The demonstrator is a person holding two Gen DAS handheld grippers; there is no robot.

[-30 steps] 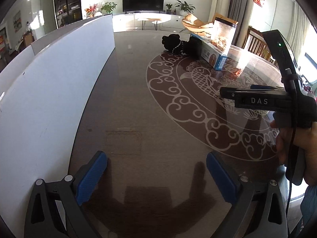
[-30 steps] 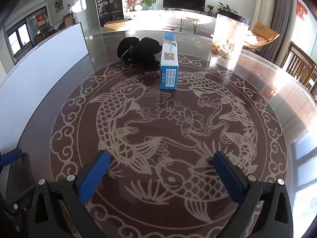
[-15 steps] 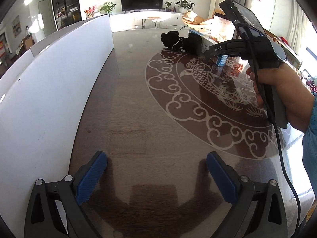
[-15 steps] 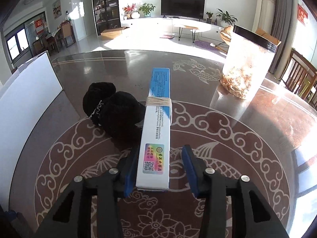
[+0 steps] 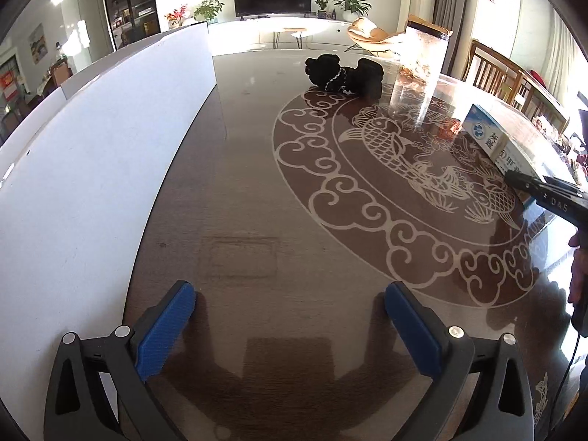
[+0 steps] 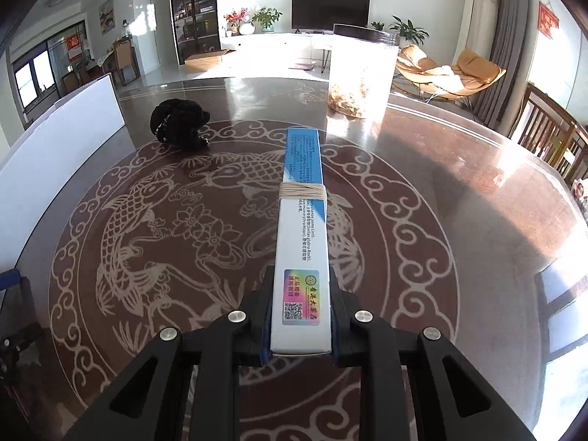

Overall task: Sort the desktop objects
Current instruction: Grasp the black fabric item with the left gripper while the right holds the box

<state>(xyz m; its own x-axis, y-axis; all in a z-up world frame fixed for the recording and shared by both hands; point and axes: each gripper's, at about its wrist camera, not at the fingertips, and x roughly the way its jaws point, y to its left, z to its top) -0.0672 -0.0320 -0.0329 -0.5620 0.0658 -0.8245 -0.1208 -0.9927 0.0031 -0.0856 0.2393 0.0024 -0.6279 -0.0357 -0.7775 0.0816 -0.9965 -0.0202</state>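
My right gripper (image 6: 300, 325) is shut on a long white and blue box (image 6: 302, 235) with a rubber band around it, held above the table, pointing away from me. The box also shows in the left wrist view (image 5: 492, 139) at the far right, with the right gripper's body (image 5: 551, 198) below it. A black fabric bundle (image 6: 178, 128) lies on the table at the far left; it also shows in the left wrist view (image 5: 343, 75). My left gripper (image 5: 290, 325) is open and empty just above the table near the white board.
A clear plastic jar with a dark lid (image 6: 362, 73) stands at the far side of the table, also in the left wrist view (image 5: 422, 58). A white board (image 5: 92, 139) stands along the table's left edge. Wooden chairs (image 6: 551, 136) stand at the right.
My right gripper has closed on the box, lifted it off the table and drawn it back from the black bundle. My left gripper has not moved.
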